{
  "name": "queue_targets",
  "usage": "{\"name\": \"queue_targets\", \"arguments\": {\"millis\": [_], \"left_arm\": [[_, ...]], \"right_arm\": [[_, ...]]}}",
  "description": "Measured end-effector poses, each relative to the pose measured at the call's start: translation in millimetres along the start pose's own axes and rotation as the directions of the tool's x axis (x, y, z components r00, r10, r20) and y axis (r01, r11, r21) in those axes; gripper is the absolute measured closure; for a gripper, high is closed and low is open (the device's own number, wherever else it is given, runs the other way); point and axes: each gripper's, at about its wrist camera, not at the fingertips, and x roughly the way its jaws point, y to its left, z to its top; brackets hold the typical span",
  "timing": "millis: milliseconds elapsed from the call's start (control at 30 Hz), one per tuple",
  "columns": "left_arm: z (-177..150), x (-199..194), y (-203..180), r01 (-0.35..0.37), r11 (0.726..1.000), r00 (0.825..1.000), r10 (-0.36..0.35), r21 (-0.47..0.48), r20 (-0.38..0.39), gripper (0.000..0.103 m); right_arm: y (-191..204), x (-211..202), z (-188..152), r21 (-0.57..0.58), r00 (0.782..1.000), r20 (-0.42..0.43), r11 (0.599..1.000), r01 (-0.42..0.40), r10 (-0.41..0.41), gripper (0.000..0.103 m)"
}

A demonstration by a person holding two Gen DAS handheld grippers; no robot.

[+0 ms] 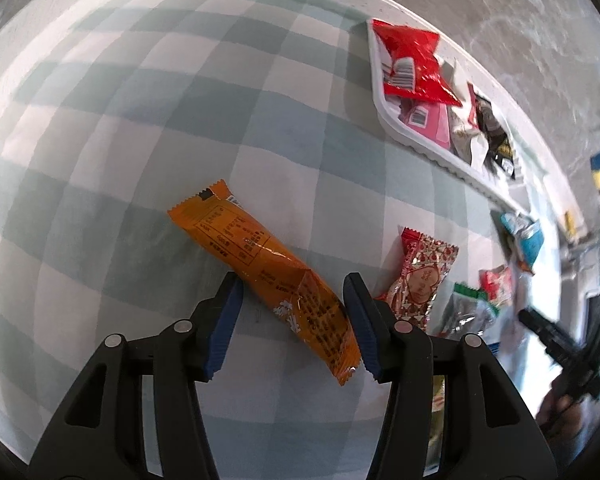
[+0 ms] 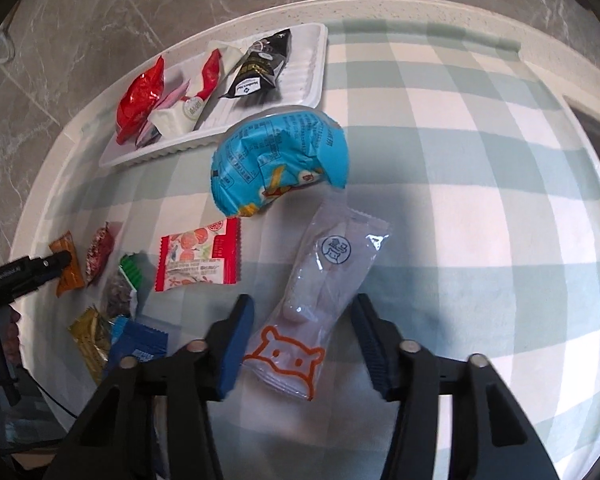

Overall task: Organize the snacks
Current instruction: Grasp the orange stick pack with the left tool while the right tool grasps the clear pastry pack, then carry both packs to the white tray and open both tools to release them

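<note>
An orange snack packet (image 1: 268, 268) lies slantwise on the checked cloth between the blue pads of my left gripper (image 1: 292, 284). The pads stand close at its edges and the wrapper is not squeezed, so the jaws are open. In the right wrist view the left gripper (image 2: 64, 259) hovers over that orange packet (image 2: 66, 270) at the far left. My right gripper (image 2: 303, 300) straddles a clear packet with an orange bear outline (image 2: 324, 280), with a narrow gap at each pad. The white tray (image 2: 316, 80) at the back holds several snacks.
A blue packet (image 2: 280, 160) lies between the tray and the clear packet. A red-and-white packet (image 2: 198, 256) and several small snacks sit to the left. Beside the left gripper lies a red patterned candy (image 1: 420, 280). The tray (image 1: 384, 120) is up right, near the table's edge.
</note>
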Motion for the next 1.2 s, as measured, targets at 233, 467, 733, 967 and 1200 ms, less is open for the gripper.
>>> {"name": "queue_targets", "arguments": {"millis": [233,467,733,967,1200], "left_arm": [[-3,6,-16,-0.068,0.991,0.996,0.061,0.118,0.058,0.078],[-4,2,-7,0.007,0.997,0.998,-0.012,0.081,0.06,0.082],[-6,-14,-5,0.089,0.994,0.993,-0.094,0.065,0.075,0.082],[-7,-30,-18,0.15,0.984,0.984,-0.158,0.096,0.078,0.082],[3,-47,-37,0.224,0.966,0.968,-0.236,0.129,0.084,0.082]], "right_arm": [[-1,1,0,-0.052,1.0,0.014,0.998,0.018,-0.018,0.071],[-30,-3,-3,0.094,0.988,0.002,0.983,-0.156,0.156,0.076],[-50,-10,-17,0.229,0.946,0.009,0.921,-0.316,0.323,0.077],[-54,-24,-25,0.287,0.9,0.032,0.859,-0.424,0.434,0.077],[-48,-36,-19,0.31,0.843,0.064,0.793,-0.525,0.533,0.077]]}}
